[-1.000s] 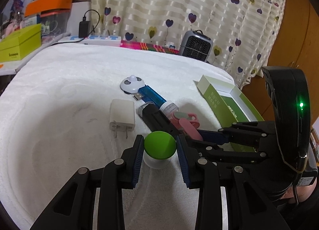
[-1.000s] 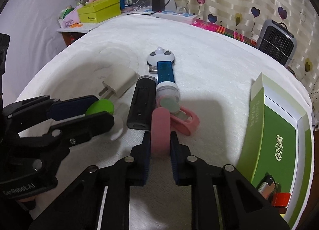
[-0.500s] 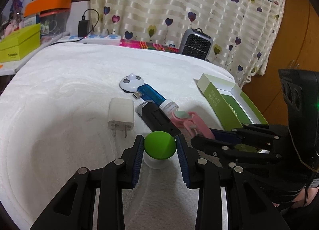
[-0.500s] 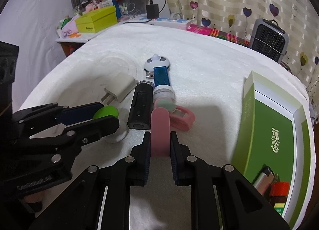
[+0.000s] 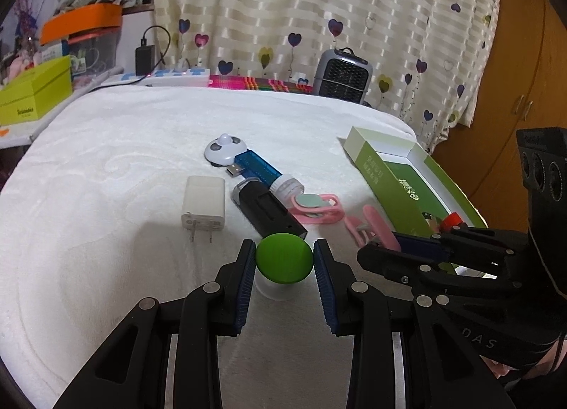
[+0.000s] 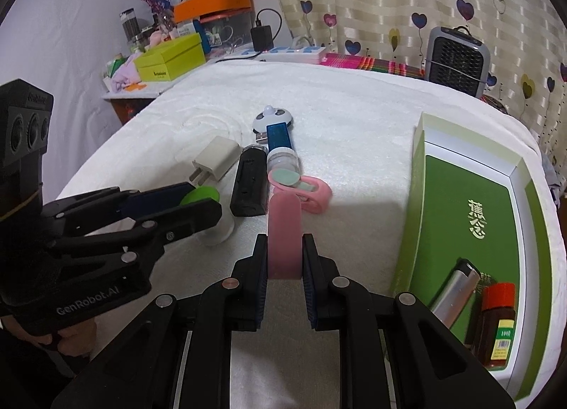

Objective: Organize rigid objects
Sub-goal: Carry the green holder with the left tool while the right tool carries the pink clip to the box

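Lying along the right edge of the white blanket (image 6: 354, 118), the open green box (image 6: 467, 217) sits to the right of both grippers, its long axis running away from the cameras — a lighter (image 6: 455, 288) and a small red-capped bottle (image 6: 496, 324) already rest in its near end. The right gripper (image 6: 283, 260) is much the nearer to it, just beside the box's left wall, and its jaws are clamped tight on a pink clip (image 6: 283, 232) whose length points straight forward along the fingers. So the coming move probably turns on a short swing to the right, over that wall and down into the tray. A second pink clip (image 6: 312, 193) lies flat beyond the held one, close to the row of a black stick (image 6: 250, 182), a blue USB device (image 6: 280, 138) and a white charger (image 6: 216, 157). The left gripper (image 5: 285, 260) grips a green-capped knob (image 5: 283, 258) from both sides — pads against the cap — farther from the box, with the right gripper between it and the tray.
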The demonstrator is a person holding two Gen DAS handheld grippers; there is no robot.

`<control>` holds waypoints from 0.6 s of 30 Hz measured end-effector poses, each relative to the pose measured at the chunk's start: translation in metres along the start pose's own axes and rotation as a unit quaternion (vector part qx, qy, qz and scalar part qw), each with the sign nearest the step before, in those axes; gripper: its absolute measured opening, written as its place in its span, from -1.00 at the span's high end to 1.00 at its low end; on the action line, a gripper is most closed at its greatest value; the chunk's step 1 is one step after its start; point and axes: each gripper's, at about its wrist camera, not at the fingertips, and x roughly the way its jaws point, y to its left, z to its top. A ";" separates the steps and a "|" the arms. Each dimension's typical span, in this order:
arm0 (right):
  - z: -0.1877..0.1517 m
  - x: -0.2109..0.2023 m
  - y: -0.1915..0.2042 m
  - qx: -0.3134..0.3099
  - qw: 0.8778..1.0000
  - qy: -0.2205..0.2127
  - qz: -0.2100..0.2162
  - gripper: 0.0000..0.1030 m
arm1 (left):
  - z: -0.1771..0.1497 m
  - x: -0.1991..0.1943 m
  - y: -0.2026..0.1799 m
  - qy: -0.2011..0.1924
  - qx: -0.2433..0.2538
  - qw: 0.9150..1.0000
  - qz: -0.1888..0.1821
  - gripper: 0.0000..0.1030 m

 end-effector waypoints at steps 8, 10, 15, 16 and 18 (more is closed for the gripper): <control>-0.005 -0.015 -0.004 0.005 1.000 -0.023 0.006 0.64 | 0.000 -0.008 -0.012 -0.009 0.004 1.000 0.008 0.38; -0.005 -0.019 -0.005 0.005 1.000 -0.028 0.007 0.64 | 0.000 -0.010 -0.015 -0.010 0.007 1.000 0.008 0.38; -0.009 -0.028 -0.008 0.008 0.999 -0.037 0.007 0.64 | 0.002 -0.013 -0.023 -0.012 0.013 1.000 0.007 0.38; -0.010 -0.030 -0.009 0.009 0.999 -0.039 0.007 0.64 | 0.002 -0.014 -0.025 -0.013 0.014 1.000 0.007 0.38; -0.010 -0.033 -0.010 0.011 0.999 -0.043 0.006 0.64 | 0.002 -0.017 -0.028 -0.015 0.018 1.000 0.006 0.38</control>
